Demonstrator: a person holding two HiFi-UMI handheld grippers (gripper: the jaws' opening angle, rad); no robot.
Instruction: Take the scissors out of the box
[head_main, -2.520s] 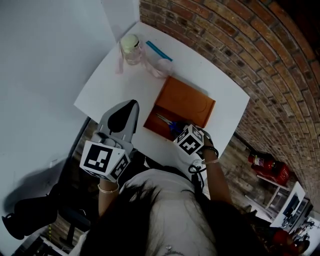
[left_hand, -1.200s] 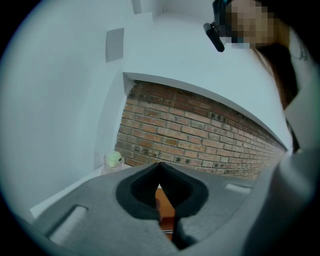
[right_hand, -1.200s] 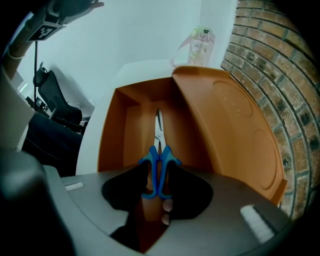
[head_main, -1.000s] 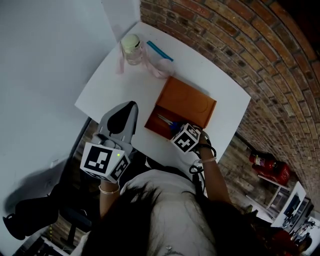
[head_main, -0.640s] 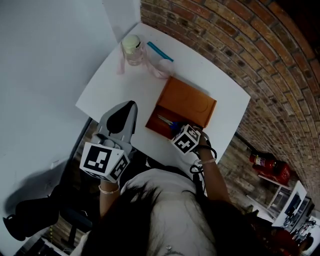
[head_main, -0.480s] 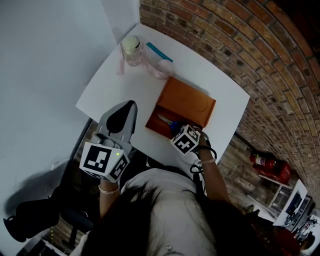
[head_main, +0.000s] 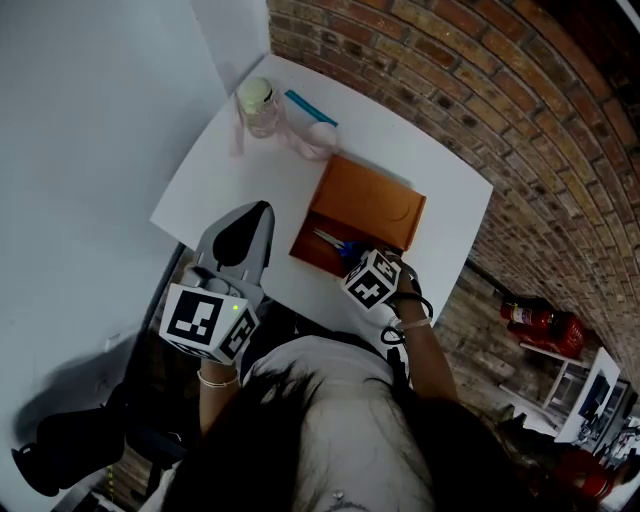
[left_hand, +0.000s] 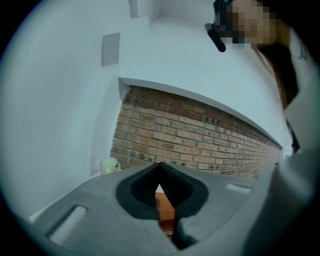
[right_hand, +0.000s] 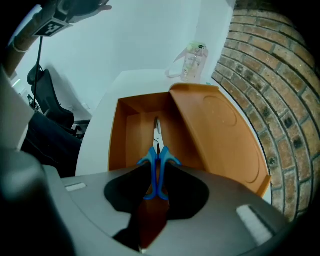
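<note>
An orange box (head_main: 318, 235) stands open on the white table (head_main: 230, 170), its lid (head_main: 368, 200) tipped back to the right. Blue-handled scissors (right_hand: 157, 145) lie along the box floor, blades pointing away; the head view shows them as the scissors (head_main: 328, 240). My right gripper (right_hand: 156, 172) points steeply down into the box's near end. Its jaws are closing, and the dark pads lie against both sides of the blue handles. From above, the right gripper (head_main: 352, 258) sits mostly under its marker cube. My left gripper (head_main: 248, 215) hovers left of the box, held level, shut and empty.
A jar (head_main: 258, 100) with a pale lid stands at the table's far corner beside a clear bag (head_main: 315, 135) and a blue strip (head_main: 310, 108). A brick wall (head_main: 480, 110) runs along the right. A black chair (right_hand: 50, 117) is left of the table.
The right gripper's cube has edged slightly left, toward the box, since the earliest frame. The left gripper has stayed where it was. The scissors still lie in the box.
</note>
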